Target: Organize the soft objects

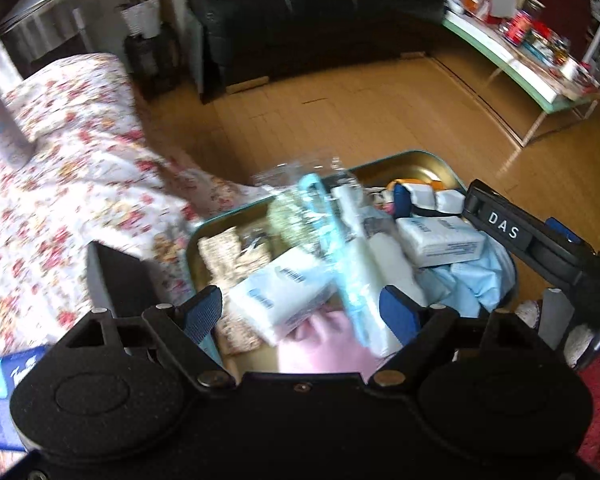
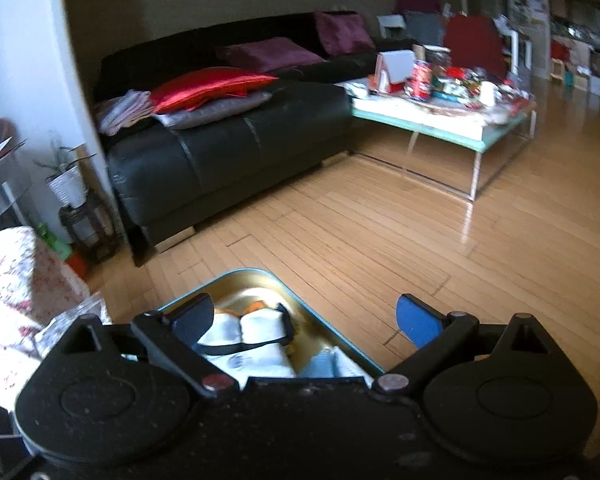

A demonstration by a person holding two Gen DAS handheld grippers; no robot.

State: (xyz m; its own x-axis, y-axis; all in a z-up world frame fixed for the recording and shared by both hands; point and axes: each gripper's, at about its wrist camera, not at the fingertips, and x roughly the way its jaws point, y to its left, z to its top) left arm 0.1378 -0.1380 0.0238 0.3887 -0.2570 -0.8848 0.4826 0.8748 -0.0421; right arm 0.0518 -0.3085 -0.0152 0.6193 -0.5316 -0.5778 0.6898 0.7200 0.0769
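Your left gripper [image 1: 302, 308]: matte black body, two round speckled housings, silver pivot screws, blue ribbed pads | your right gripper [image 2: 304, 314]: same black build, blue pads; in the left view's right edge, white "DAS" lettering.

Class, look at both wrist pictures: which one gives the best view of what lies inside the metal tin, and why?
The left wrist view. It looks down into the tin and shows most of its load: white tissue packs, a clear wrapped packet and blue cloth. The right wrist view shows only the far end of the tin; the tool's body hides the rest.
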